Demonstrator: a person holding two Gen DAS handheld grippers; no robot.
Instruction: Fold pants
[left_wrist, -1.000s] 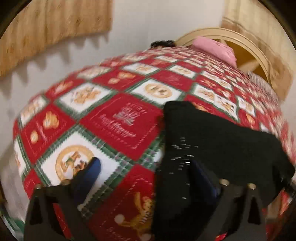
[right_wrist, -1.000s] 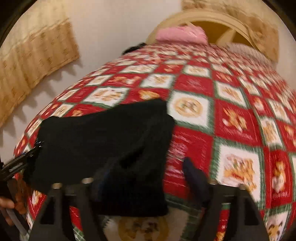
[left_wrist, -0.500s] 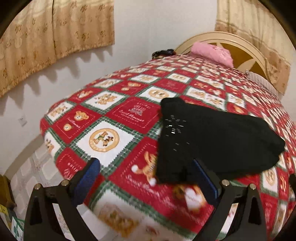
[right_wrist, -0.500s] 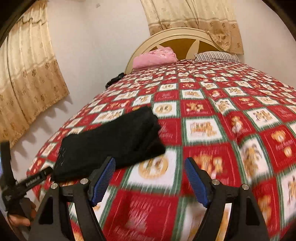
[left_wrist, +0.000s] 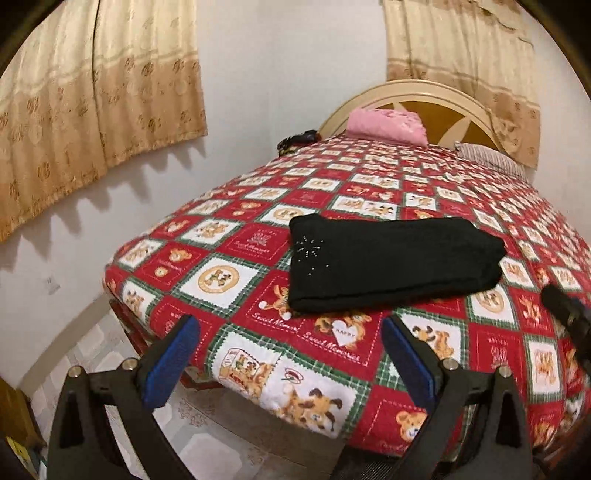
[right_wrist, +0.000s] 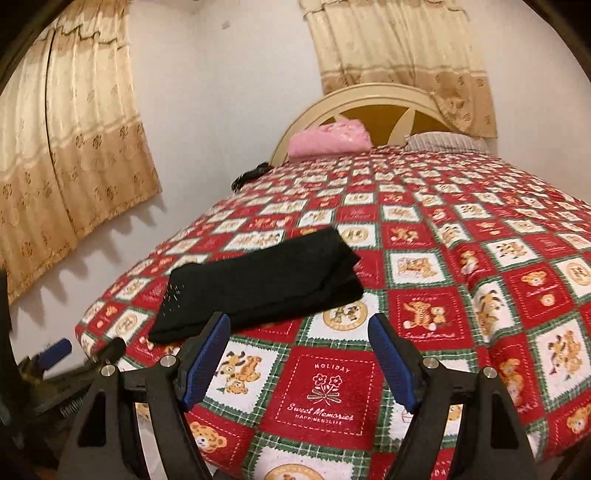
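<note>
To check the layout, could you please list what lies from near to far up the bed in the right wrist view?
Right gripper → pants → pink cloth → headboard.

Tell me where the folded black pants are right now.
The black pants lie folded on the red patchwork bedspread near the bed's foot corner, left of centre in the right wrist view, far from the pink pillow.
</note>
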